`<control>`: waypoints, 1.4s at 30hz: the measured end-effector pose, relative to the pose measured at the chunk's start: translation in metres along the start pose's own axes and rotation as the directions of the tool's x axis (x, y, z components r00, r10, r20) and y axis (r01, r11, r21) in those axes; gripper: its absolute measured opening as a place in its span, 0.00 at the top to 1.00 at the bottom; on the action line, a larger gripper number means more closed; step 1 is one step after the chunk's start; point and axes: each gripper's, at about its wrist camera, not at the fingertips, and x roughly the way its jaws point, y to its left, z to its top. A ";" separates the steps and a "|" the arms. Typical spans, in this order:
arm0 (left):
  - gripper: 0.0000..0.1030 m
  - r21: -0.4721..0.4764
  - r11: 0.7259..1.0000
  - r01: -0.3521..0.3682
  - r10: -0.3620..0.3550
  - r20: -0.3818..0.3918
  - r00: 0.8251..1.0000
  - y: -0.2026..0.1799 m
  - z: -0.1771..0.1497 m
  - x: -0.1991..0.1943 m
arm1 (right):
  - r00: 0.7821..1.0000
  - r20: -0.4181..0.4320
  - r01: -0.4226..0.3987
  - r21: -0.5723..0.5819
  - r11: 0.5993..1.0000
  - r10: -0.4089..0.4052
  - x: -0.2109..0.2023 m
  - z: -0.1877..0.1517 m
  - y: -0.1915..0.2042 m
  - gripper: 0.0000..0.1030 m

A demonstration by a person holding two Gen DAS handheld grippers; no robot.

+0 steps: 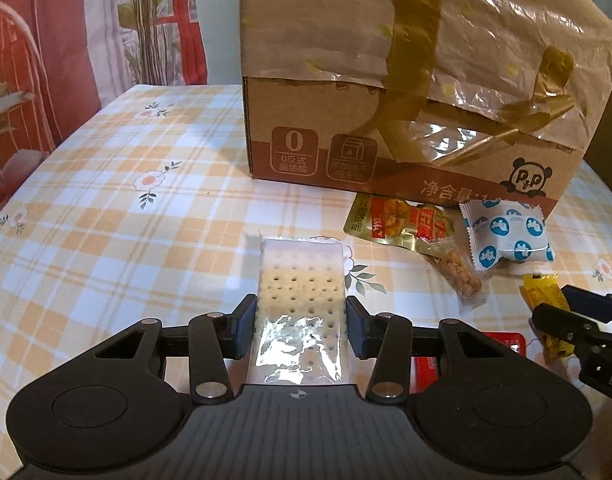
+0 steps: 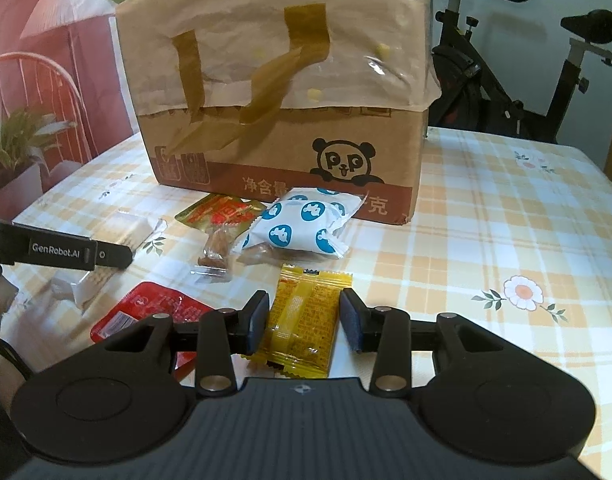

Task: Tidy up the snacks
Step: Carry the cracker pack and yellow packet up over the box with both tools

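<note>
Both grippers angled down at the checked table (image 1: 125,208), each gripping one snack packet.

The left gripper (image 1: 301,326) tilts down, its fingers (image 1: 243,326) clamped on the long sides of a clear-wrapped cracker packet (image 1: 299,280) whose far end reaches toward the cardboard box (image 1: 386,120). The right gripper (image 2: 303,322) points down likewise, fingers (image 2: 257,320) pressed on a yellow packet (image 2: 306,312) just above the table. Beyond it lie a red packet (image 2: 145,308), a small clear-wrapped bar (image 2: 215,252), a gold-and-red pouch (image 2: 221,212) and a white packet with blue circles (image 2: 301,228), all near the front of the box. The box shows a panda logo lettered "P P" (image 2: 342,162), "净含量" and "0反式脂肪酸". The left gripper's side reads "GenRobot.AI".
</note>
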 end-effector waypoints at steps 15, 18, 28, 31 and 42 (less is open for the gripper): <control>0.53 0.010 0.999 0.041 -0.042 0.116 0.992 -0.008 0.000 -0.030 | 0.995 0.097 -0.004 0.014 1.000 0.002 -0.017 -0.002 0.000 0.61; 0.53 0.009 0.999 0.052 -0.053 0.144 0.988 -0.004 0.006 -0.036 | 0.991 0.135 -0.011 0.019 1.000 0.009 -0.024 -0.003 -0.001 0.61; 0.53 0.052 0.996 0.069 -0.083 0.347 0.934 0.006 0.044 -0.086 | 0.953 0.303 -0.002 0.030 1.000 -0.008 -0.065 0.021 -0.002 0.61; 0.53 0.071 0.994 0.080 -0.102 0.404 0.909 0.008 0.066 -0.101 | 0.933 0.360 -0.010 0.031 0.999 -0.002 -0.078 0.041 -0.003 0.61; 0.53 0.142 0.974 0.176 -0.223 0.480 0.848 -0.010 0.179 -0.100 | 0.891 0.441 -0.104 -0.036 0.994 0.109 -0.073 0.167 0.006 0.61</control>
